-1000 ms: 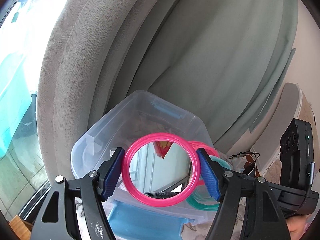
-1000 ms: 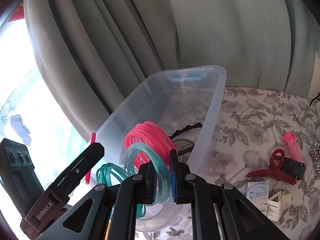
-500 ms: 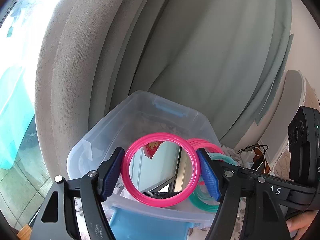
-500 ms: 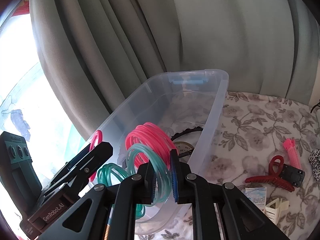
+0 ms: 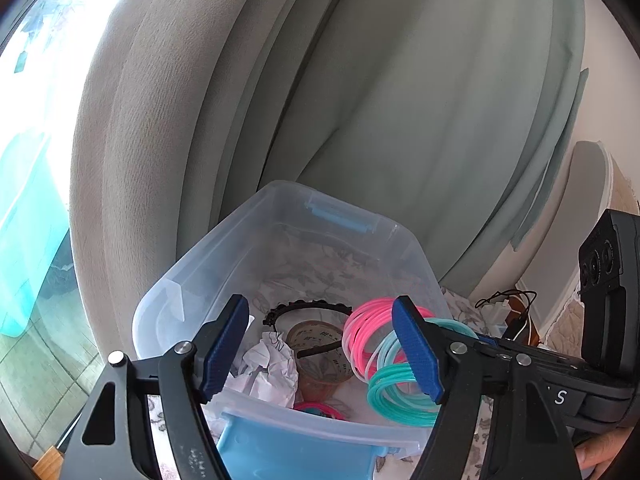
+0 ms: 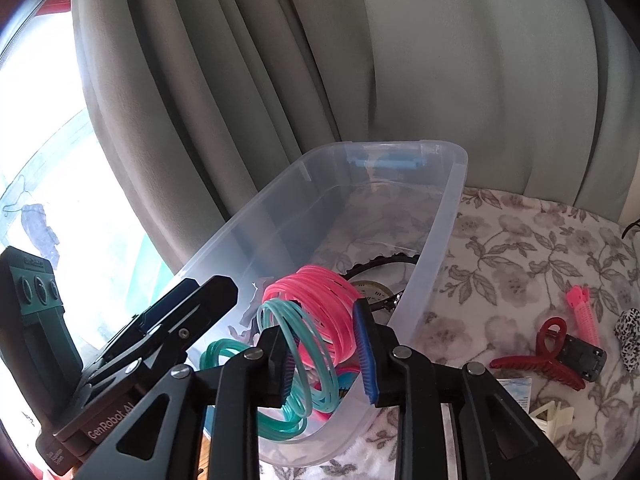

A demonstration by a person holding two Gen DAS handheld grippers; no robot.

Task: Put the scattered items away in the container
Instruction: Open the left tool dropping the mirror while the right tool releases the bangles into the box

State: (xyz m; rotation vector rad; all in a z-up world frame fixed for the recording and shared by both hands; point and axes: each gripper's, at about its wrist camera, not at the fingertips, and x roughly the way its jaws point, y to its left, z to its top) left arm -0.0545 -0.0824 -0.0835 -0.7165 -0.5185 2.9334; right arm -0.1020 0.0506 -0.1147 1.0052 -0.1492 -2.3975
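Observation:
My left gripper (image 5: 320, 350) stands open over the near end of the clear plastic bin (image 5: 280, 216), with nothing between its blue pads. Below it, on the bin's floor, lies a pink-rimmed round mirror (image 5: 320, 408). My right gripper (image 6: 326, 356) hangs over the bin's (image 6: 452, 200) near corner and its jaws are opening. A bunch of pink bangles (image 6: 320, 304) and teal bangles (image 6: 296, 360) sits loosely between them, the teal ones tilted and sagging. In the left wrist view the same bangles (image 5: 372, 340) hang at the right.
The bin also holds a black headband (image 5: 308, 306), crumpled paper (image 5: 268, 368) and a round brown disc (image 5: 320, 352). On the floral cloth lie a red claw clip (image 6: 548, 356), a pink clip (image 6: 582, 312), a leopard scrunchie (image 6: 630, 340) and a white packet (image 6: 516, 390). Curtains hang behind.
The pink-rimmed mirror has left my left gripper's jaws and now lies in the bin. My right gripper's jaws have parted, and the bangles between them have loosened and tilted.

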